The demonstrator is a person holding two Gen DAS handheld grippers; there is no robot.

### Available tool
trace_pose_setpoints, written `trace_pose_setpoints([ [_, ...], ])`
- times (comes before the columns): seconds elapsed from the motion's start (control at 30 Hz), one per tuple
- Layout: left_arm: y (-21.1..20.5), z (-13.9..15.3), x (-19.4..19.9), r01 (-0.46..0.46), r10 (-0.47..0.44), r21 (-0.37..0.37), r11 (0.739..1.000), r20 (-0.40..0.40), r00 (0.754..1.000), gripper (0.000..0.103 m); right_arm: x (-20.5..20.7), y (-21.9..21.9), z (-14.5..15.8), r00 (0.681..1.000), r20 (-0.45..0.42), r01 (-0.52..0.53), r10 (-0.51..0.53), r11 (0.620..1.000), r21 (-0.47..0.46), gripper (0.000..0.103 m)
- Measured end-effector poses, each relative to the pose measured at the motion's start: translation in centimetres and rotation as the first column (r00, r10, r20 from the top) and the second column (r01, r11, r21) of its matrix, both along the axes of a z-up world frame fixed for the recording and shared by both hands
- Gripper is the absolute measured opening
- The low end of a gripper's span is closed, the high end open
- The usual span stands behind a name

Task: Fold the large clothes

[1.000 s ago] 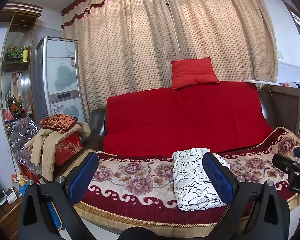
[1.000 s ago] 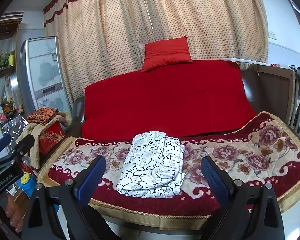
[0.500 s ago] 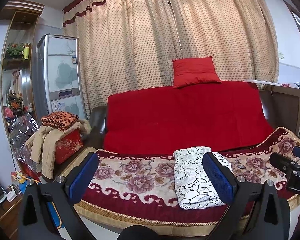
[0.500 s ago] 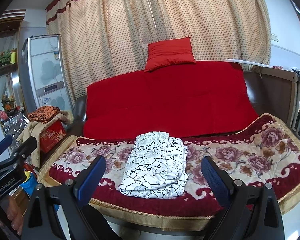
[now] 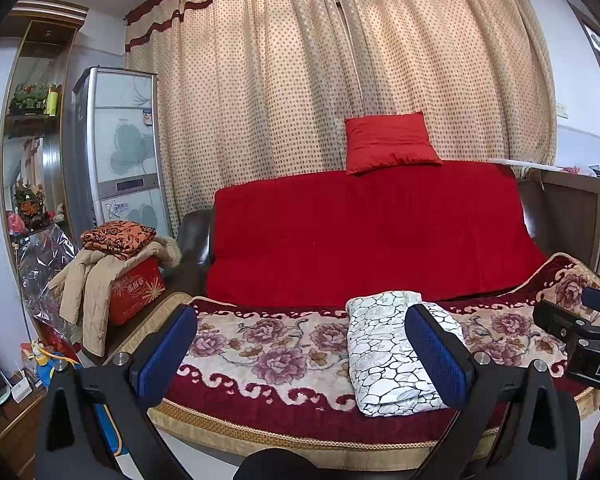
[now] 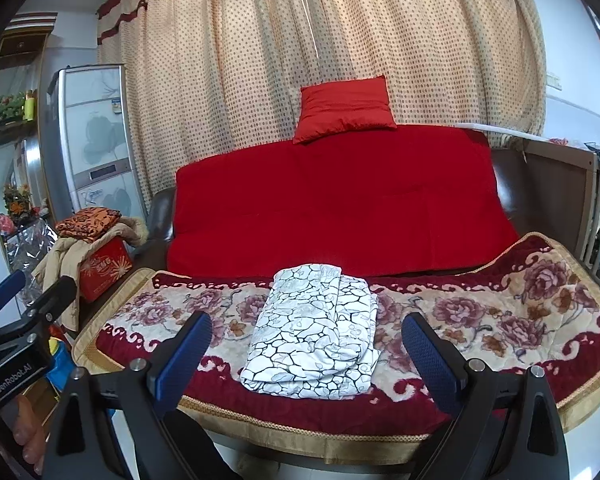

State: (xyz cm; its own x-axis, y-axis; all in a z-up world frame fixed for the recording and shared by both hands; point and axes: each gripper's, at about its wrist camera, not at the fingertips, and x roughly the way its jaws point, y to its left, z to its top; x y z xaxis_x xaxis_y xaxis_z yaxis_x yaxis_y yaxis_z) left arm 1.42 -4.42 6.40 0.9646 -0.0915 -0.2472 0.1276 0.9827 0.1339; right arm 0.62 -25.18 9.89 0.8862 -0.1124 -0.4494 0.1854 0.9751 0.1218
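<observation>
While both tools hang back from the sofa, we see the left gripper (image 5: 300, 354) with its blue pads (image 5: 167, 350) spread wide and nothing between them, and the right gripper (image 6: 314, 360) likewise released and empty, its pads (image 6: 428, 358) framing the work from well short of it. Beyond them lies the task's object, a white garment with a black crackle print (image 6: 314, 338), already gathered into a compact rectangular bundle and resting on the floral blanket (image 6: 520, 320) that covers the sofa seat, near its front edge and roughly mid-width; neither gripper touches it. In the left wrist view the bundle (image 5: 384, 352) sits to the right of centre, partly behind the right pad. Behind it rise the red throw (image 6: 340, 208) over the backrest, the red cushion (image 6: 344, 108) on top, and the dotted curtain (image 6: 340, 40). We judge the fold to be essentially complete, so the step in hand is a check and tidy. To do it well, we would inspect the uneven right-hand layers, where one edge appears to overhang, and, if correcting, approach low and level, pinch only the loose top layer near a corner, and draw it flush without dragging the whole stack or rucking the blanket beneath. The clothes piled on the red box (image 5: 136, 292) at left stay apart from the work.
</observation>
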Motion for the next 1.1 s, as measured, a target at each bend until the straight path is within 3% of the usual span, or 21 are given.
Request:
trace_pose_setpoints([
  [0.5, -0.2, -0.4, 0.1, 0.014, -0.014, 0.004, 1.0, -0.01, 1.0, 0.103, 0.2, 0.0, -0.3, 1.0, -0.014, 0.022, -0.023, 1.0, -0.01, 0.097],
  [1.1, -3.1, -1.8, 3.1, 0.068, -0.066, 0.02, 0.997, -0.087, 0.994, 0.103, 2.0, -0.9, -1.3, 0.997, -0.044, 0.063, -0.067, 0.995, -0.078, 0.097],
])
